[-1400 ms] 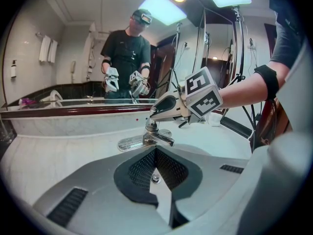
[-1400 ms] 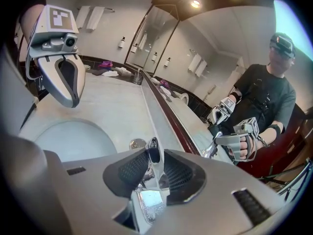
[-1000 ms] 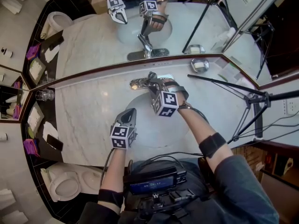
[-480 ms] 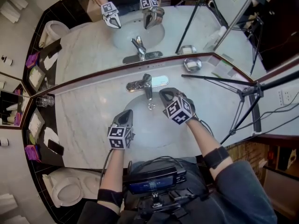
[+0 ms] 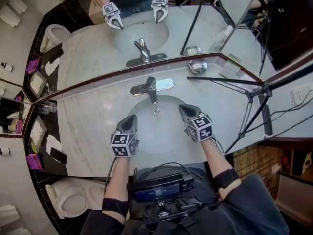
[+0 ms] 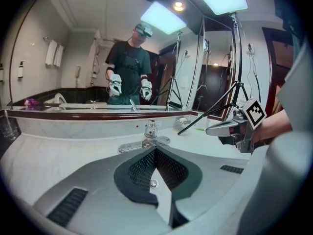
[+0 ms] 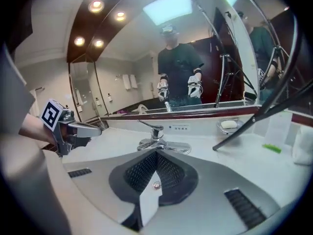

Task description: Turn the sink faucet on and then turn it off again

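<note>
The chrome faucet [image 5: 150, 88] stands at the back rim of the white sink basin [image 5: 161, 136], with its lever [image 7: 146, 126] slanting up to the left. Nothing touches it. My left gripper [image 5: 131, 117] hovers shut over the basin's near left, holding nothing. My right gripper [image 5: 183, 108] hovers shut and empty over the near right, well short of the faucet. In the left gripper view the faucet [image 6: 149, 134] lies straight ahead past my shut left gripper [image 6: 155, 151], and the right gripper [image 6: 230, 128] shows at the right. In the right gripper view the left gripper [image 7: 80, 128] shows at the left.
A marble counter [image 5: 93, 126] surrounds the basin, with a mirror [image 5: 98, 43] behind it. A soap dish [image 5: 197, 66] sits at the back right and a glass [image 5: 46, 106] at the far left. Tripod legs [image 5: 259, 89] cross the right side. A toilet [image 5: 68, 199] is lower left.
My right gripper has come off the faucet lever and drawn back toward me and to the right, rolling upright. The left gripper has stayed where it was.
</note>
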`<act>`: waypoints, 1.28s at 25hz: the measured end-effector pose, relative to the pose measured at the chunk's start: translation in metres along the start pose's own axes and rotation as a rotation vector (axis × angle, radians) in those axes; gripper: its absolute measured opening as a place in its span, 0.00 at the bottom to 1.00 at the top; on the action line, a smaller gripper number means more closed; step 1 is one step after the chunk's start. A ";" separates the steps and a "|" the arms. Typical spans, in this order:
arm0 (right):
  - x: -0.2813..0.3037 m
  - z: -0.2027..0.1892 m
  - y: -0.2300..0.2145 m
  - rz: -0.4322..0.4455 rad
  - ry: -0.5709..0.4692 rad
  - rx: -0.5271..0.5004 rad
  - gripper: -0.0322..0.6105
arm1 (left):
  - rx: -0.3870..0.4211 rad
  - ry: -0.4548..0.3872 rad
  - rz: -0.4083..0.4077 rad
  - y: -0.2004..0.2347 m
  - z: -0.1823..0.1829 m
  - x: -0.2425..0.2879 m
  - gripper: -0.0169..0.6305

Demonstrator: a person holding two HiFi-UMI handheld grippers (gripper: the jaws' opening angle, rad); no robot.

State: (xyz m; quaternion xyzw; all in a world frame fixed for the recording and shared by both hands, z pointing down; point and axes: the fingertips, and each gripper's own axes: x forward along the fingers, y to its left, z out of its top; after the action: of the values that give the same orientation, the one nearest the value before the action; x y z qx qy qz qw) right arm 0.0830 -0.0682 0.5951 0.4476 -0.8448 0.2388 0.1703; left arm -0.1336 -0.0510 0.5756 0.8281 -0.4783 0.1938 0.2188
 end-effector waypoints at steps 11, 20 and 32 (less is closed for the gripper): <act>-0.012 -0.011 -0.001 -0.013 -0.028 0.028 0.08 | 0.035 0.008 0.014 -0.005 0.000 0.001 0.03; 0.009 0.016 0.007 -0.061 -0.001 -0.232 0.11 | 0.016 0.016 0.020 -0.001 -0.001 0.002 0.03; 0.076 0.050 0.042 -0.001 0.044 -0.750 0.32 | 0.004 0.015 0.021 0.005 -0.002 0.006 0.03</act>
State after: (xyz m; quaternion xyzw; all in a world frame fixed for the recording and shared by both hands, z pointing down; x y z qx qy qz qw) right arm 0.0025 -0.1266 0.5815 0.3492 -0.8695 -0.0778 0.3406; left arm -0.1352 -0.0567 0.5817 0.8221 -0.4848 0.2032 0.2189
